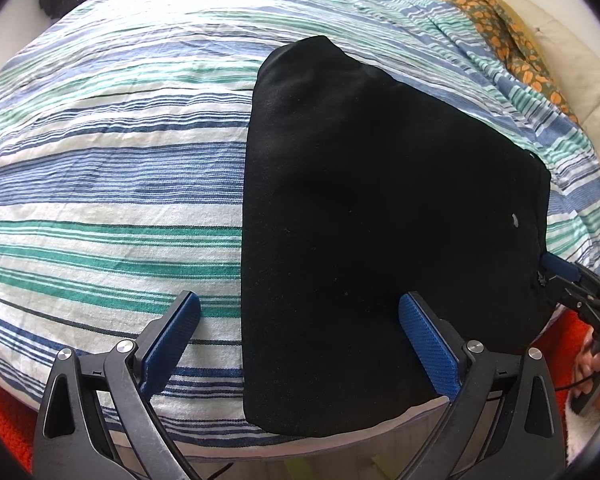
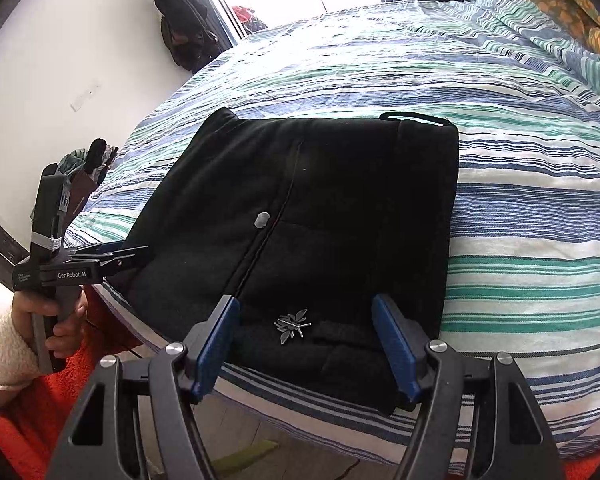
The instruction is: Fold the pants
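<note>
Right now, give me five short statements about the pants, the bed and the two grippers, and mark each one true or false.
1. The black pants lie folded on a striped bedspread. True.
2. The left gripper is clamped shut on the pants. False: its jaws stand wide open and hold nothing.
3. The right gripper is open, with a small silver emblem on the pants showing between its fingers. True.
4. The bedspread is plain red. False: it is striped in blue, green and white.
5. The pants hang off the bed onto the floor. False: they rest on the bed, near its edge.
</note>
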Available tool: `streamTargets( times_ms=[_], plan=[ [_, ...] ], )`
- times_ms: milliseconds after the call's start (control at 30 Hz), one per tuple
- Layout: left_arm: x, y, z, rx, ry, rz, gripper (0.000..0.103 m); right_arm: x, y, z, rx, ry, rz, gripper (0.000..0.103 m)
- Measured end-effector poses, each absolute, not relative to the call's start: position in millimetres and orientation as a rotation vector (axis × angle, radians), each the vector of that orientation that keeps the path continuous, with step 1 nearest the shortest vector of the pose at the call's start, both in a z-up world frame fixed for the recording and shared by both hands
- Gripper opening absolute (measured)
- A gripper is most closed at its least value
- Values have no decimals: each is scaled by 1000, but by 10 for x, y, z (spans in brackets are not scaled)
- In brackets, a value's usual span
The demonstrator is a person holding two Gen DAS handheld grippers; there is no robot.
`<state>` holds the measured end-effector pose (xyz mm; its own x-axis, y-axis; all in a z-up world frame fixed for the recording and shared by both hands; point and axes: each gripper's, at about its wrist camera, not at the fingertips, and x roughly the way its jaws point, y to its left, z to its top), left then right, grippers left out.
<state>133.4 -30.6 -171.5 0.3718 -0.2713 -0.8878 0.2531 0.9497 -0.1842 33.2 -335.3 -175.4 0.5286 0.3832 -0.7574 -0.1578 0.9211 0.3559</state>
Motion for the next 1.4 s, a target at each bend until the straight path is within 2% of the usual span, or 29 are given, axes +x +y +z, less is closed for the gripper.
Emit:
streamTargets(
  times_ms=[800, 1400],
  plan=[
    [1277, -306, -1690, -8, 1137, -329, 100, 338, -3314, -1756, 232, 959, 328, 76],
    [1279, -313, -1682, -4, 1138, -328, 100, 329, -3294, -1762, 227, 956, 327, 76]
  ],
)
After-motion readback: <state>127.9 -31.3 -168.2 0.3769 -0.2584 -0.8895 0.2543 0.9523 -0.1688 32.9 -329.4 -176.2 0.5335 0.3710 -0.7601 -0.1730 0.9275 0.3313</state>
